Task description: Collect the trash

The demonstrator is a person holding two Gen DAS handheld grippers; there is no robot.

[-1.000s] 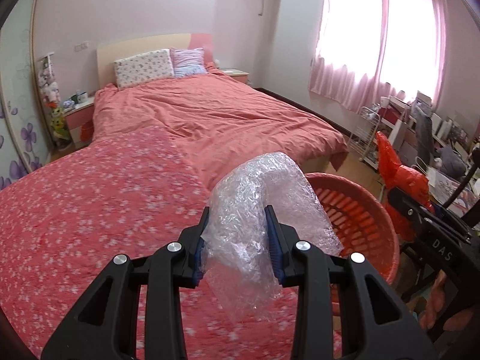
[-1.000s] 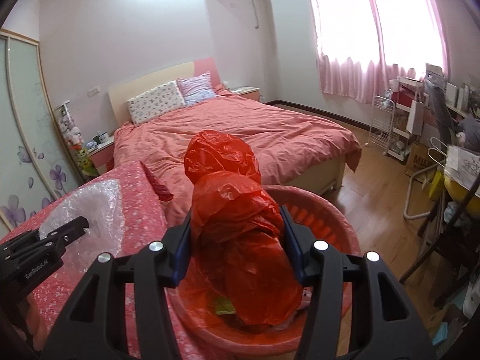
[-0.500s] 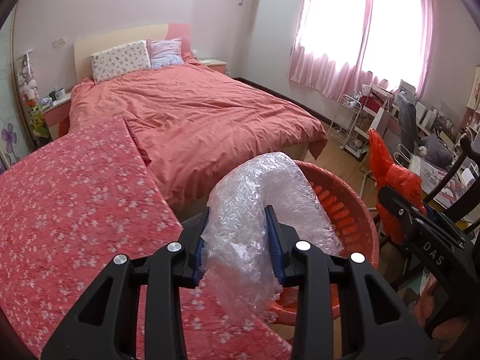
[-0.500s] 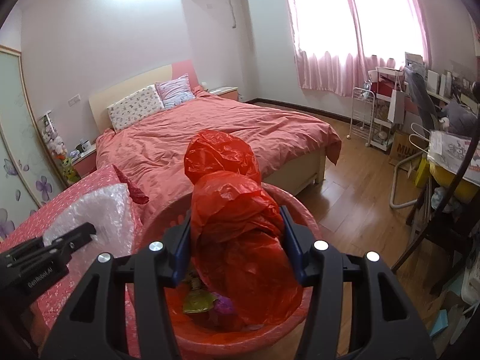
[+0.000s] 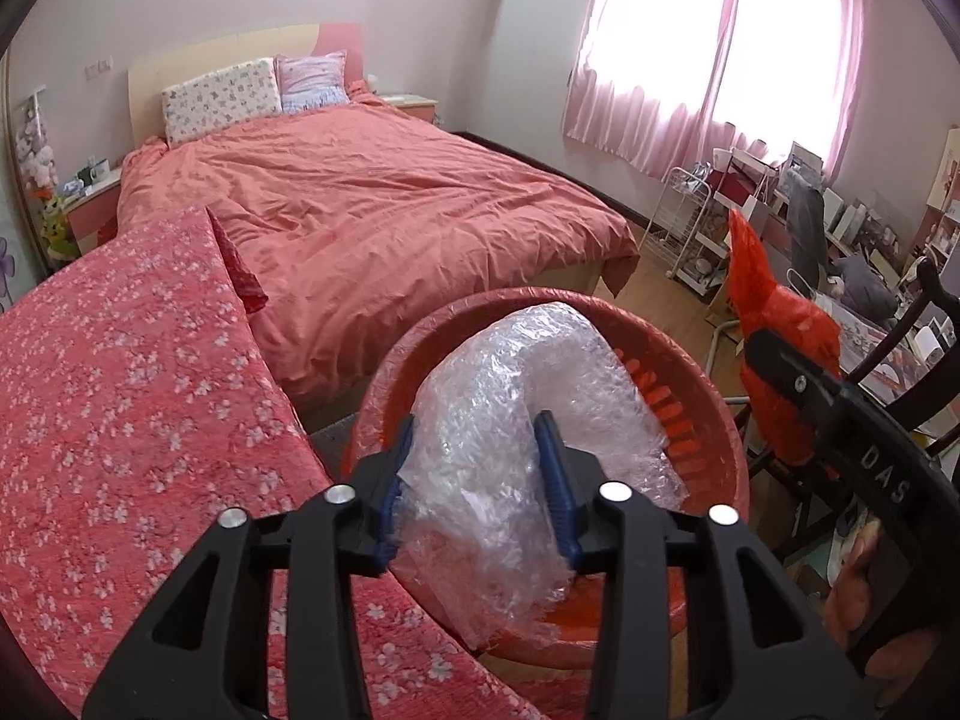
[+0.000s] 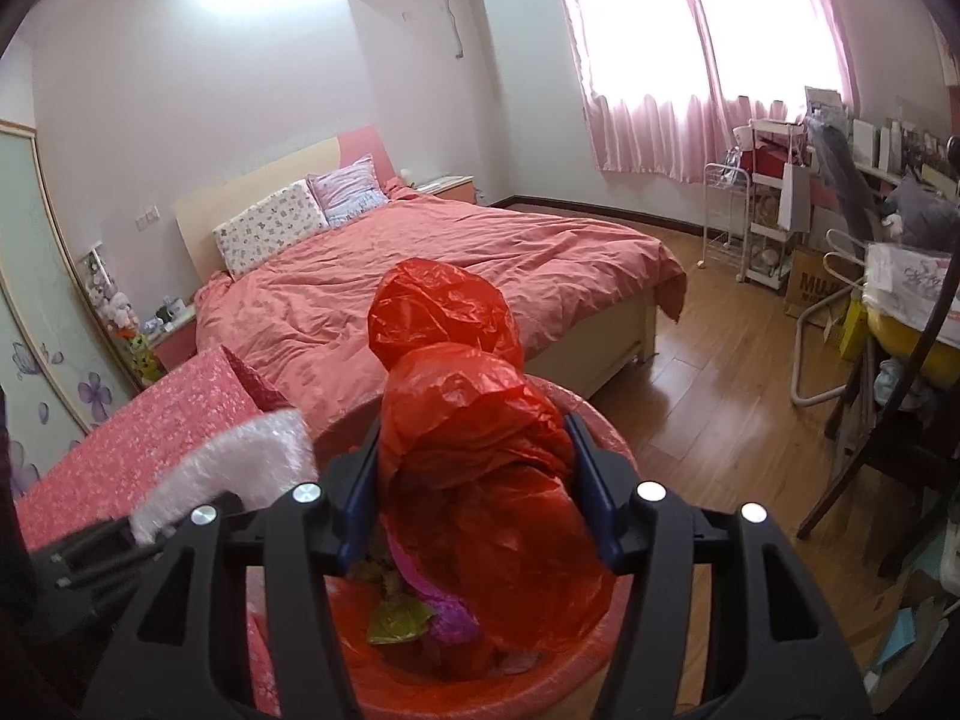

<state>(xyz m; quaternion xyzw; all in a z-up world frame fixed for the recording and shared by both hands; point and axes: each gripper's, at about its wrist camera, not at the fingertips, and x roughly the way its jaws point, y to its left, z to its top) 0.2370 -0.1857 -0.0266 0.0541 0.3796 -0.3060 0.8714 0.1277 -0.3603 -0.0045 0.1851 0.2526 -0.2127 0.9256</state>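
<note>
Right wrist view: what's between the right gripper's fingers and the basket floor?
The red plastic bag between the opening jaws of the right gripper, hanging into the red basket over trash.

A bed (image 5: 384,210) with a coral duvet filled the centre. Two pillows (image 5: 252,90) lay at eleven o'clock, pink curtains (image 5: 708,60) hung at two o'clock, and a floral quilt (image 5: 120,390) spread at eight o'clock.

The red basket (image 5: 708,420) is open above, its mouth partly filled by bubble wrap (image 5: 510,420). The floral-covered desk (image 5: 120,420) presses its left side; wood floor (image 6: 708,372) lies free to the right.
</note>
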